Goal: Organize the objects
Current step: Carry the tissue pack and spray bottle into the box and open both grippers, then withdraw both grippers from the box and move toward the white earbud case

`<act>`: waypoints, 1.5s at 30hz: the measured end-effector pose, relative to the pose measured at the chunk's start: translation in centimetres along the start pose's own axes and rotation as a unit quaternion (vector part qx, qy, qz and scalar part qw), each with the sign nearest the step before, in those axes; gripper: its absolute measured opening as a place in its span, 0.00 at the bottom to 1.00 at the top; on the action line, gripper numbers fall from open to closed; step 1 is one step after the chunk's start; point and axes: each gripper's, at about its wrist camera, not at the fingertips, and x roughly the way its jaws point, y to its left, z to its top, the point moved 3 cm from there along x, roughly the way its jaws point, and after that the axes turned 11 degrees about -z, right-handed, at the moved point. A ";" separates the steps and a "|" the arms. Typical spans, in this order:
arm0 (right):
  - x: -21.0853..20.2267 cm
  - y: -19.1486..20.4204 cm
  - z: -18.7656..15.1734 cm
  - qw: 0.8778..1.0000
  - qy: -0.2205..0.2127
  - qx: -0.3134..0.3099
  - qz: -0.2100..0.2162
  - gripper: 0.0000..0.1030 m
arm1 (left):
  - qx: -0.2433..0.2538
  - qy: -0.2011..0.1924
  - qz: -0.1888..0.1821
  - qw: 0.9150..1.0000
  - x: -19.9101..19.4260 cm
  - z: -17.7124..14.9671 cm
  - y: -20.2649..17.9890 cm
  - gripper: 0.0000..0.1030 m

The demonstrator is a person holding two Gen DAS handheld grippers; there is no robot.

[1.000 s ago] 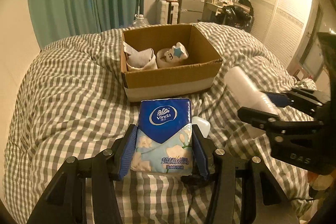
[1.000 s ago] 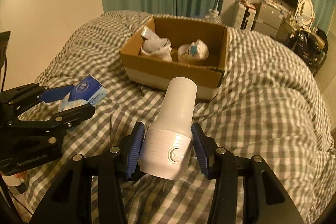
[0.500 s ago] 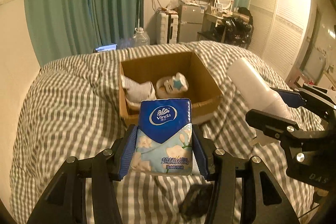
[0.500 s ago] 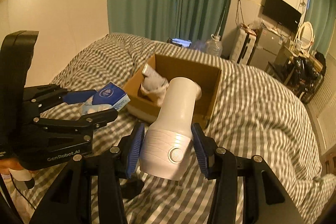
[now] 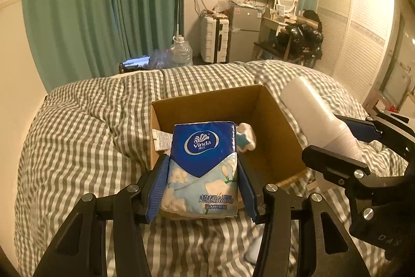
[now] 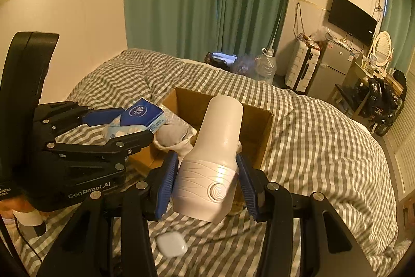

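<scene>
My left gripper [image 5: 201, 186] is shut on a blue Vinda tissue pack [image 5: 202, 168] and holds it over the near left edge of the open cardboard box [image 5: 272, 147]. My right gripper [image 6: 207, 186] is shut on a white bottle-shaped device [image 6: 215, 155] and holds it over the box's near edge [image 6: 267, 136]. Each gripper shows in the other's view, the left gripper with its pack [image 6: 140, 118] and the right gripper with the device [image 5: 311, 110]. Socks [image 6: 173, 134] and a small white and blue item [image 5: 245, 139] lie in the box.
The box sits on a grey checked duvet [image 5: 85, 136]. A small white case [image 6: 171, 244] lies on the duvet below the grippers. Green curtains [image 5: 103, 4], a water jug [image 5: 180, 53], a suitcase and a small fridge stand beyond the bed.
Both grippers have risen and moved forward with their loads, from in front of the box to over its near edge. Both grips are unchanged.
</scene>
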 end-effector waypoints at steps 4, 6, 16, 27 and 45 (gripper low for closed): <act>3.2 0.0 0.3 1.000 0.016 -0.004 0.003 0.45 | -0.004 0.014 0.002 1.000 2.5 0.1 1.0 0.51; 4.8 -0.1 0.2 1.000 0.026 -0.006 0.004 0.45 | -0.005 0.024 0.005 1.000 3.8 -0.2 1.5 0.51; 10.5 -1.0 -1.3 0.998 0.061 -0.002 0.010 0.45 | 0.003 0.067 0.001 0.998 8.5 -2.1 2.2 0.51; 8.6 -2.2 -1.2 0.998 0.033 0.039 0.032 0.66 | -0.015 0.065 -0.002 0.998 8.3 -2.3 2.4 0.73; -5.4 -5.4 0.9 0.998 -0.053 0.040 -0.008 0.91 | -0.027 0.010 0.065 0.997 -3.7 -1.6 -1.2 0.98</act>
